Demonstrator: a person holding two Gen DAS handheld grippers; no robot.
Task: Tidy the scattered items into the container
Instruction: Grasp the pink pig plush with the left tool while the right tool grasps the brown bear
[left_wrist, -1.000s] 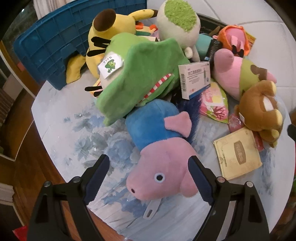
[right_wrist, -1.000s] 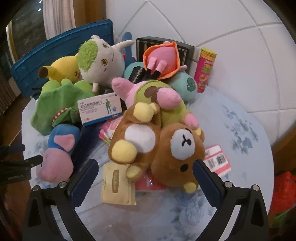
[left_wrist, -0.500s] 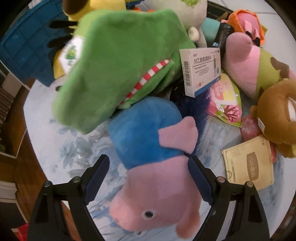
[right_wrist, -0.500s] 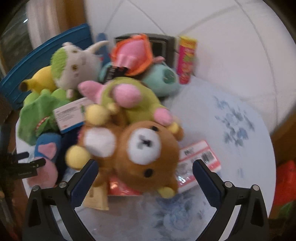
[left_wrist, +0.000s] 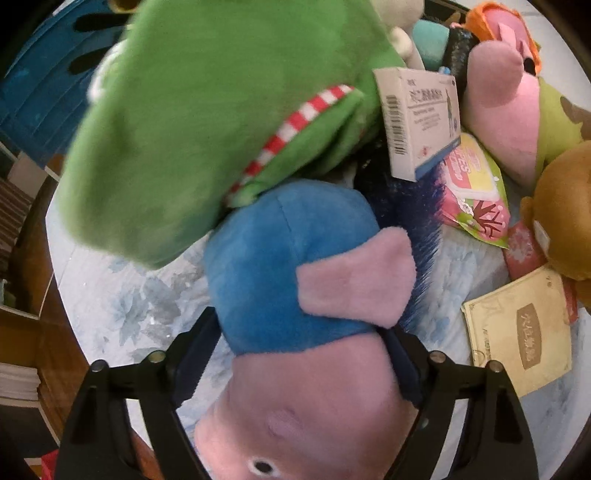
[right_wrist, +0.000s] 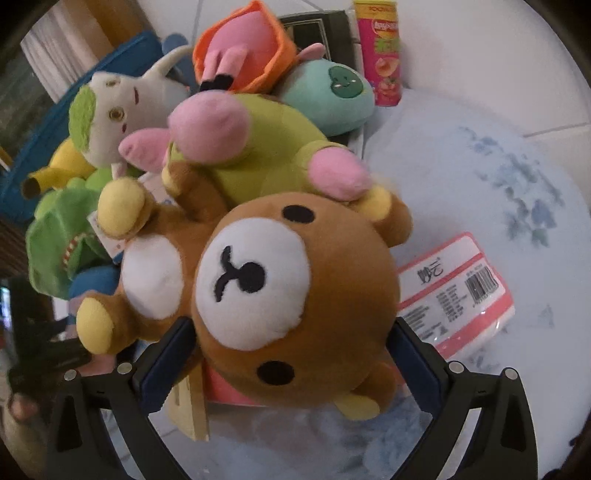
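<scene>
The blue crate (left_wrist: 33, 88) stands at the far left edge of the worktop (left_wrist: 122, 302), behind the heap of toys; nothing from the pile visibly lies in it yet.

Largest in the heap is the green plush (left_wrist: 207, 122), its red-and-white striped trim resting on the pig plush (left_wrist: 295, 295). The pig lies straight ahead of the left gripper (left_wrist: 299, 358), long axis running away from the camera, pink head nearest, blue body beyond. The jaws stand spread on either side of its neck, pads at or almost at the fabric; I judge closing is the next move.

The brown bear plush (right_wrist: 280, 291) sits likewise between the spread jaws of the right gripper (right_wrist: 291, 354), face up, body angled toward the left, under the pink-and-green plush (right_wrist: 255, 155).

Smaller things: a white medicine box (left_wrist: 421, 122) with barcode and Chinese print too small to read, a pink packet (right_wrist: 458, 291) with two large Chinese characters, a tan sachet (left_wrist: 521, 332), and a snack can (right_wrist: 380, 51).
</scene>
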